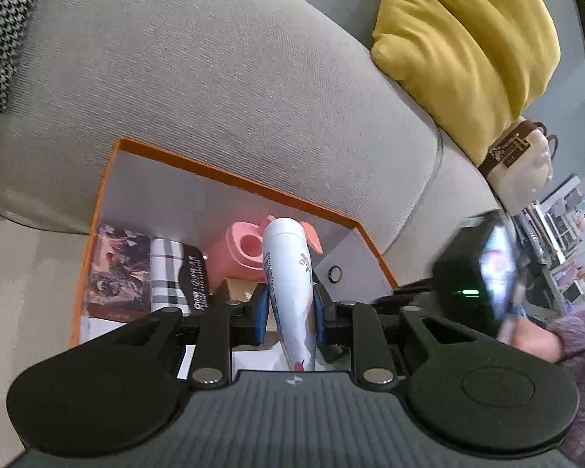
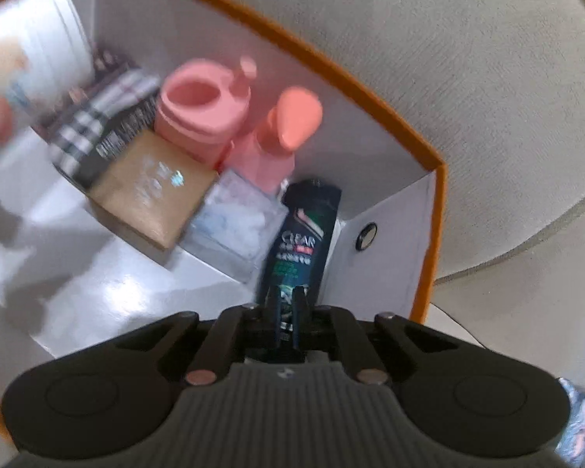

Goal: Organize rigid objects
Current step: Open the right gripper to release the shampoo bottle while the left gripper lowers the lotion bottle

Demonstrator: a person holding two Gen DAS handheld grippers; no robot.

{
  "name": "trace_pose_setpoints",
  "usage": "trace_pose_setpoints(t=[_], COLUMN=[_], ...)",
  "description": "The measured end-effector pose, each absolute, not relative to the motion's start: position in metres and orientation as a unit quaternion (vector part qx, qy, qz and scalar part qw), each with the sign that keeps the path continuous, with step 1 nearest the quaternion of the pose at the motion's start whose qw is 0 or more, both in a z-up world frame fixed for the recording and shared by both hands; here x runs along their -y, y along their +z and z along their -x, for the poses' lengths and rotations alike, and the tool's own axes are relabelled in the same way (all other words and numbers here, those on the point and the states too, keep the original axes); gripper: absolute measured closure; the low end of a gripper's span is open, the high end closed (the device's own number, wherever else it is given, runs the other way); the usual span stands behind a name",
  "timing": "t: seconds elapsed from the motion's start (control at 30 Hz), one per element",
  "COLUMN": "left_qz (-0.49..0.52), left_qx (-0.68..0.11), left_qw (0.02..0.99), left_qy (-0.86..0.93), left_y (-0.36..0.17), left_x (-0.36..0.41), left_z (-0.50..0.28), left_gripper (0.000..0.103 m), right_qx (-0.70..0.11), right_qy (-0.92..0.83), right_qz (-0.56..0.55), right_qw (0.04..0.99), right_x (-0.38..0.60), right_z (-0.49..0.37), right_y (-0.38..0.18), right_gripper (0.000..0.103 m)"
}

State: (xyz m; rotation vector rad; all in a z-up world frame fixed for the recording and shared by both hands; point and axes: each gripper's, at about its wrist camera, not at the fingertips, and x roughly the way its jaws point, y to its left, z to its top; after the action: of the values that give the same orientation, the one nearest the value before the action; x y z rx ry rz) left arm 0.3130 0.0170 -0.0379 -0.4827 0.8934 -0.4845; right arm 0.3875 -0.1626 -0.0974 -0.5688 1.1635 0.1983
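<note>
Task well along: orange-rimmed box [image 2: 433,210] already packed with pink items and boxes. Left gripper [image 1: 290,308] jaws clamp white floral tube [image 1: 288,273] above it; right gripper [image 2: 286,312] jaws narrow, pinching CLEAR shampoo tube [image 2: 304,241] at 3 o'clock corner.

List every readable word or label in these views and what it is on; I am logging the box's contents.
"CLEAR": on the dark bottle held in the right tongs; the smaller print below it is blurred.
White tube in the left tongs: blue print, too small to read.
Black plaid pack: white characters, not legible.
Brown box: shiny mark, blurred.
Nothing else reads.
</note>
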Motion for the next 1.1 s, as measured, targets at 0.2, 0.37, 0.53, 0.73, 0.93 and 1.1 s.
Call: trace_pose_setpoints(t=[0.2,0.37,0.53,0.73,0.93,1.1], left_qz=[0.215,0.149,0.046,-0.127,-0.303,-0.342], left_qx=[-0.433,-0.442,-0.466,-0.484,-0.476,-0.500], left_qw=[0.846,0.846,0.830,0.789,0.696,0.625], left_qy=[-0.226,-0.257,-0.304,-0.357,-0.444,-0.493], left_y=[-0.038,-0.032,-0.022,-0.019,-0.032,-0.046], left_x=[-0.014,-0.008,-0.007,0.012,0.042,0.048], left_z=[-0.313,-0.319,-0.334,-0.349,-0.343,-0.339], left_gripper=[0.077,0.077,0.077,0.077,0.077,0.076], right_qx=[-0.513,-0.494,-0.496,-0.517,-0.525,-0.532], right_qy=[0.124,0.121,0.115,0.106,0.118,0.123], right_qz=[0.174,0.154,0.138,0.102,0.074,0.070], right_qw=[0.832,0.847,0.850,0.843,0.839,0.835], right_x=[0.149,0.134,0.137,0.151,0.157,0.157], right_z=[-0.356,-0.354,-0.355,-0.360,-0.368,-0.374], right_y=[-0.055,-0.037,-0.031,-0.049,-0.057,-0.065], right_gripper=[0.096,0.085,0.084,0.084,0.084,0.084])
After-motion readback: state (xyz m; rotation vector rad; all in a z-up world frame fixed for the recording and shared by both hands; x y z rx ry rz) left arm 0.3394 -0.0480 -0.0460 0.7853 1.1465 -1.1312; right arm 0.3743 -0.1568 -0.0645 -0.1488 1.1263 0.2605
